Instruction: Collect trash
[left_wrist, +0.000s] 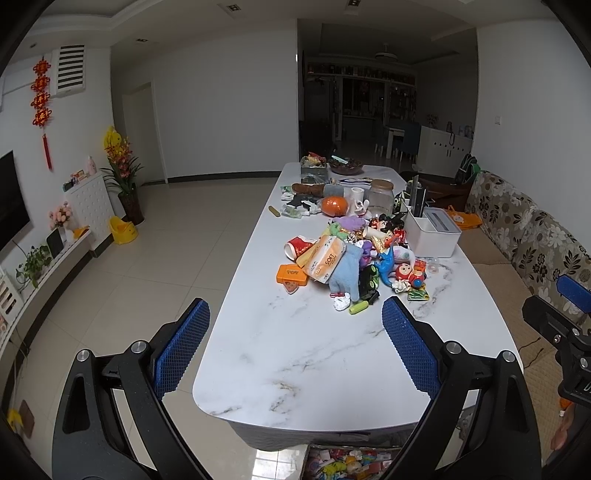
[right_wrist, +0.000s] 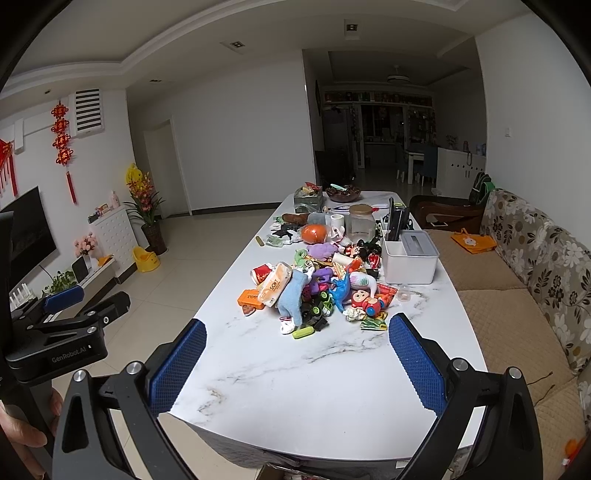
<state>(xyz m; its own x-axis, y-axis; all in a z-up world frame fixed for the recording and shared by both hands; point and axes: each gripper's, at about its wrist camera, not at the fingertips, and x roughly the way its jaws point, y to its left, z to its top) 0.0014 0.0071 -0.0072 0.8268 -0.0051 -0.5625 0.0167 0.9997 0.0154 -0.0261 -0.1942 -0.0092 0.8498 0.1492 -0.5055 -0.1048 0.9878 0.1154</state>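
Living room, tiled floor, floral sofa (right_wrist: 546, 258) along one side; long white marble-patterned table (left_wrist: 314, 354) runs away from me.

Item 1: heap of mixed toys and litter at mid-table. Trash candidates, by my judgement: crumpled white paper ball (right_wrist: 353, 314), torn green-and-red foil wrapper (right_wrist: 373, 324), flattened red paper cup (left_wrist: 297, 246), orange-and-white soft tissue pack (left_wrist: 325, 262). Not trash, likely: pale blue knitted glove (left_wrist: 345, 275), blue plastic dinosaur (left_wrist: 386, 264), red round-headed doll (left_wrist: 404, 272), lime-green cylindrical tube (left_wrist: 358, 307).

Item 2: white rectangular plastic organiser box (right_wrist: 408, 260), beyond the heap on the sofa side.

Item 3: open bin of colourful scraps (left_wrist: 347, 463), on the floor under the near table end, probably the drop point.

Item 4: my left gripper (left_wrist: 295, 332), jaws wide, holding nothing, hovering short of the heap.

Item 5: my right gripper (right_wrist: 295, 358), jaws wide, empty, likewise short of the heap.

Handling note: begin with the nearest loose pieces, paper ball and wrapper, since both lie at the heap's front edge. Approach low, pinch only the litter, keep pads off neighbouring toys, so nothing rolls off the table.
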